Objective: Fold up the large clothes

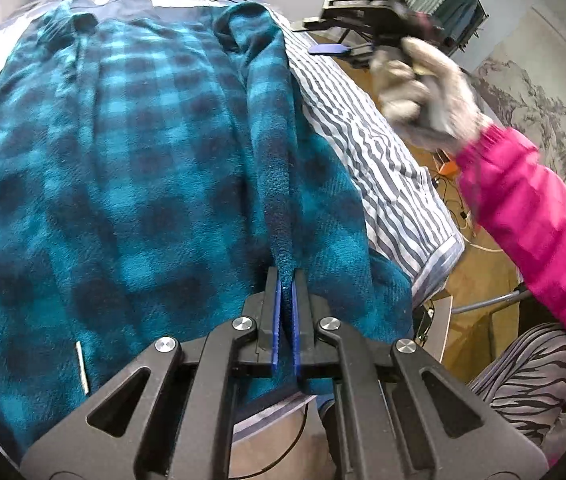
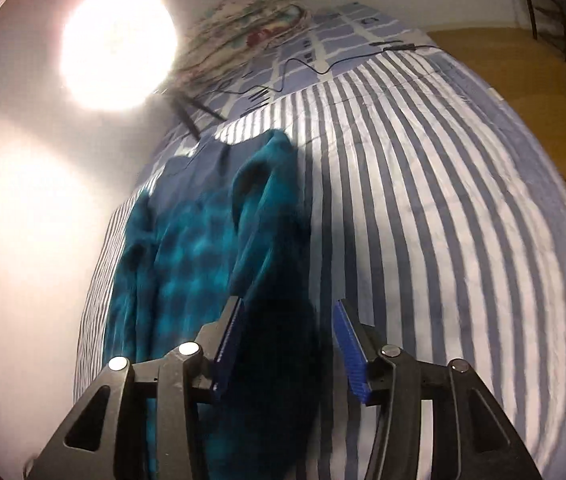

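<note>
Left tool (image 1: 286, 280) pinched shut on a raised fold of the plaid fleece garment (image 1: 115, 152); its long axis runs straight away up the bed (image 1: 363, 140). Right tool (image 2: 287, 312) half open, empty, above the garment's right edge; the farther one.

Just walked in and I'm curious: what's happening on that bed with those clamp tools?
A person is folding a teal checked fleece garment laid out on a striped bedspread, using a handheld gripper in each hand. The left gripper is shut on a raised fold of the fleece near its edge. The right gripper, held in a gloved hand, is open and holds nothing, up above the bed's far side. The fold is only starting.
</note>
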`<state>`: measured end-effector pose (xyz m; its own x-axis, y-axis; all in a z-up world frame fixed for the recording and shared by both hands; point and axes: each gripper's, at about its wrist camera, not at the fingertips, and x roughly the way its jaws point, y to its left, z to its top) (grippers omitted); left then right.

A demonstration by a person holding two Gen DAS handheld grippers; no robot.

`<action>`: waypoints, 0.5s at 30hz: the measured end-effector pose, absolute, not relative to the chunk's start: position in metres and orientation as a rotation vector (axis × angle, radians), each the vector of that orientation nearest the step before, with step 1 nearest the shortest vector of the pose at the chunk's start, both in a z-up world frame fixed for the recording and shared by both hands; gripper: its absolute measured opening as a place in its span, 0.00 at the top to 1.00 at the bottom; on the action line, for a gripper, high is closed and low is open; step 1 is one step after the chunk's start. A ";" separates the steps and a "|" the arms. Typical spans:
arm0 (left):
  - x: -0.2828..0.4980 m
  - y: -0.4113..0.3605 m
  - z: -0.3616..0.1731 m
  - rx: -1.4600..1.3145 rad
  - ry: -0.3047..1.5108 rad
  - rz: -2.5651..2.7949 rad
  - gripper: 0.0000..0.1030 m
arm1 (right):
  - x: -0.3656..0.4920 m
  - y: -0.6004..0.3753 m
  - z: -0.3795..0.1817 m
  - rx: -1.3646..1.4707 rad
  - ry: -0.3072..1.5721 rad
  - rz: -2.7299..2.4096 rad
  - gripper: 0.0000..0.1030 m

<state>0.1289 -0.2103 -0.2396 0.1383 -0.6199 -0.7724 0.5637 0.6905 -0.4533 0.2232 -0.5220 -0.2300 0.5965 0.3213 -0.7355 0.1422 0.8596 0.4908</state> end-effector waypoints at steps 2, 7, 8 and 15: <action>0.128 -0.206 -0.241 -0.070 1.159 -0.854 0.98 | 0.247 -0.527 -0.238 0.597 0.933 0.121 0.51; 0.128 -0.211 -0.242 -0.086 1.181 -0.855 0.98 | 0.293 -0.518 -0.251 0.645 0.952 0.167 0.81; 0.127 -0.212 -0.242 -0.089 1.184 -0.858 0.98 | 0.298 -0.511 -0.249 0.623 0.962 0.171 0.85; 0.123 -0.220 -0.239 -0.126 1.195 -0.911 0.99 | 0.310 -0.457 -0.210 0.186 1.007 -0.064 0.97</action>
